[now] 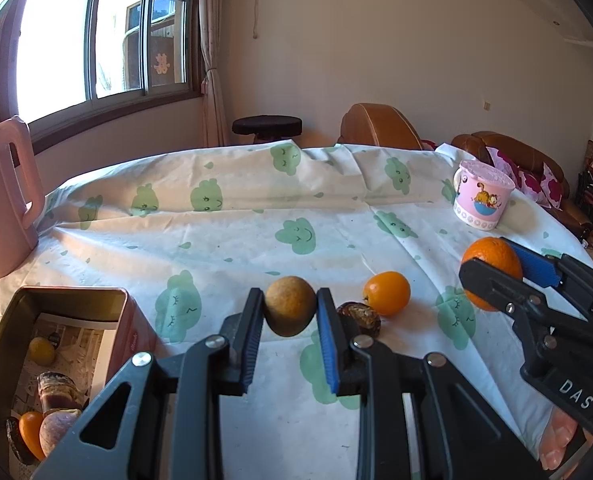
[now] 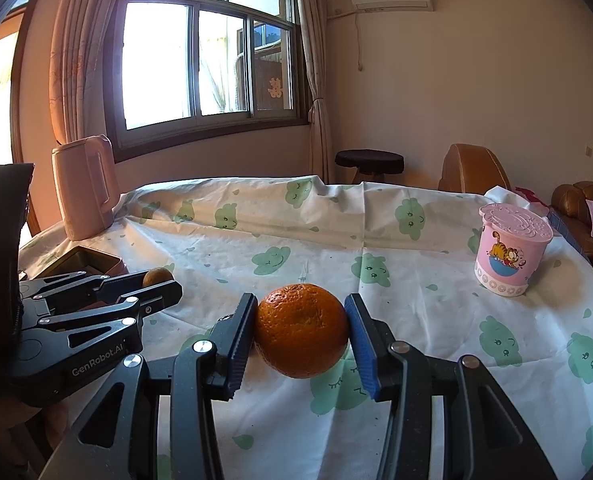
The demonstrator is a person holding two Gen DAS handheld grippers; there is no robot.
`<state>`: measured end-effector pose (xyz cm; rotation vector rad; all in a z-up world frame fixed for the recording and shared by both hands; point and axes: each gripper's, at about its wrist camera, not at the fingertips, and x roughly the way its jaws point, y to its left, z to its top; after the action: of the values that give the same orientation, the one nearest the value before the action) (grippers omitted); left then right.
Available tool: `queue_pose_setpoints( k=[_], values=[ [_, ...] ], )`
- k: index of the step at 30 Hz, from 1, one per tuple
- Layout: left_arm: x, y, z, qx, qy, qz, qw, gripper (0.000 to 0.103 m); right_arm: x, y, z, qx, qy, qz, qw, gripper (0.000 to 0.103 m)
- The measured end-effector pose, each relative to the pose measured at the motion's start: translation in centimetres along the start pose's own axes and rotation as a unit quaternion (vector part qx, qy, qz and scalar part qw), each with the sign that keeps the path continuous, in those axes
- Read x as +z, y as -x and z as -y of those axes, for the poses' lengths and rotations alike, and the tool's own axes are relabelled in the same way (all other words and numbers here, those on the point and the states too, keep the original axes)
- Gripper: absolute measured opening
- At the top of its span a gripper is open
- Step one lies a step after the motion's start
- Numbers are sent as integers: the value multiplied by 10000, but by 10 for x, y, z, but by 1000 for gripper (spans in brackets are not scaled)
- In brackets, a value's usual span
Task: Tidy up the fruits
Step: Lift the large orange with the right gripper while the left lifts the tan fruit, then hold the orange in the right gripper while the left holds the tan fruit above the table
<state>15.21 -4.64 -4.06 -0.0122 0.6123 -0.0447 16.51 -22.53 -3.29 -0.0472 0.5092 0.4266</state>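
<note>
I have the left tool (image 1: pixel 289 312) clamped on a brown fruit (image 1: pixel 289 306) and the right tool (image 2: pixel 300 334) on an orange (image 2: pixel 301 330), both above the desk (image 1: pixel 256 240); tin (image 1: pixel 0 344) partly filled, small orange fruit (image 1: pixel 387 293) and dark fruit (image 1: pixel 358 318) remain.

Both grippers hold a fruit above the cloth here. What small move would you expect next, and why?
Probably the left gripper swings its small brown fruit left over the open tin and lets go. The tin already holds several fruits and sits nearest that hand. The right gripper, clamped on the orange, is farther away and would likely follow.
</note>
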Motion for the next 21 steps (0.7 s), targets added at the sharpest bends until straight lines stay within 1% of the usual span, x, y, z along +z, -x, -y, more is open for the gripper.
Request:
queue_pose_setpoints(
  k=[21],
  values=[
    [-1, 17, 4, 175, -101, 425, 9989, 28, -1, 14, -2, -66, 54, 357, 9993, 47]
  ],
)
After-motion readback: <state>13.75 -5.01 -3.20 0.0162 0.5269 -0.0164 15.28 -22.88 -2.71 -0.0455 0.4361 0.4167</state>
